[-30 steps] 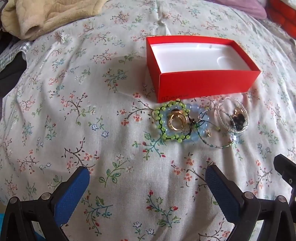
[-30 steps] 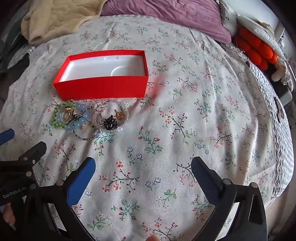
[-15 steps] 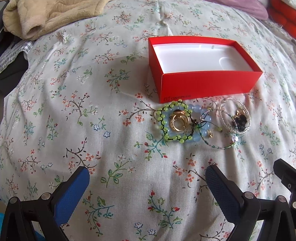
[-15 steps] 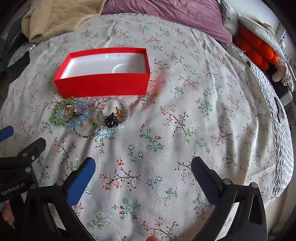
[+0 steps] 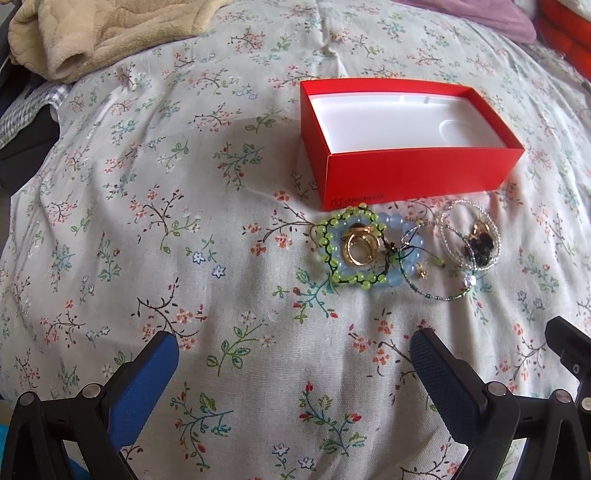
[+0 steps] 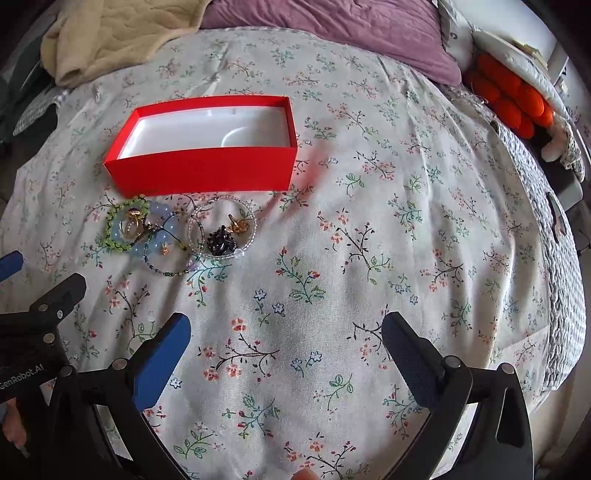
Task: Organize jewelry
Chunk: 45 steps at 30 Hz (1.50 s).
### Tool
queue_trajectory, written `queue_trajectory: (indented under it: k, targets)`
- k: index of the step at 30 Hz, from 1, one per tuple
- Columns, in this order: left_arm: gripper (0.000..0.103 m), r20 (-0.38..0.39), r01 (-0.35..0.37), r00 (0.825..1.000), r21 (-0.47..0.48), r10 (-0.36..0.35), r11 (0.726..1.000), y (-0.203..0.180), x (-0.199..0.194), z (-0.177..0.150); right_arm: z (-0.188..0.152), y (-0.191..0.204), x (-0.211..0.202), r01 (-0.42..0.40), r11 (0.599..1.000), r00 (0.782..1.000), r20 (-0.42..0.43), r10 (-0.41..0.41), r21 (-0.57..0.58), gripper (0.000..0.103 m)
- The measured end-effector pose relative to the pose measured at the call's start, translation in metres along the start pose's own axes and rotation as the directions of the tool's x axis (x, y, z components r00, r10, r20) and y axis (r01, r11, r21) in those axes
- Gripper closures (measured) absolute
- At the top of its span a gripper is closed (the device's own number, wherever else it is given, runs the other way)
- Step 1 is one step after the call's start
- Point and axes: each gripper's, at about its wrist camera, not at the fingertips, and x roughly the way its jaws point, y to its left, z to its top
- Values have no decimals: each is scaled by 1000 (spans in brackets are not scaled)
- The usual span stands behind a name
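Note:
An open red box (image 5: 417, 173) (image 6: 207, 168) with a white, empty inside sits on the floral bedspread. Just in front of it lies a pile of jewelry: a green beaded bracelet (image 5: 325, 254) (image 6: 110, 230) around gold rings (image 5: 360, 247), a pale blue bead bracelet (image 5: 395, 221), a thin green bead loop (image 5: 436, 295), clear bead loops (image 5: 448, 236) (image 6: 195, 229) and a black cluster (image 5: 482, 249) (image 6: 221, 240). My left gripper (image 5: 293, 349) is open, short of the pile. My right gripper (image 6: 286, 332) is open, to the pile's right and nearer.
A beige blanket (image 5: 92, 29) (image 6: 110, 33) lies at the far left, a purple pillow (image 6: 332, 33) at the back, orange cushions (image 6: 513, 99) at the far right. The bed's right edge (image 6: 565, 280) drops off. The left gripper's body (image 6: 40, 332) shows at the right view's lower left.
Both views have shifted slightly: the box and jewelry sit a little further right and lower in each frame. Both grippers stay open; nothing on the bed has moved.

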Motion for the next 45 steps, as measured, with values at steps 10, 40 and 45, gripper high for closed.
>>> queue_trajectory:
  k: [10, 40, 45]
  targets:
    - [0, 13, 4, 1000, 1, -4, 1000, 3, -4, 0, 3, 1, 3, 1, 1000, 1000, -5, -1, 14, 0]
    - [0, 18, -3, 1000, -8, 4, 1000, 8, -5, 1, 3, -1, 4, 5, 1000, 1000, -6, -4, 18, 0]
    - [0, 18, 6, 1000, -19, -5, 1000, 11, -6, 3, 4, -1, 3, 5, 1000, 1000, -4, -5, 20, 0]
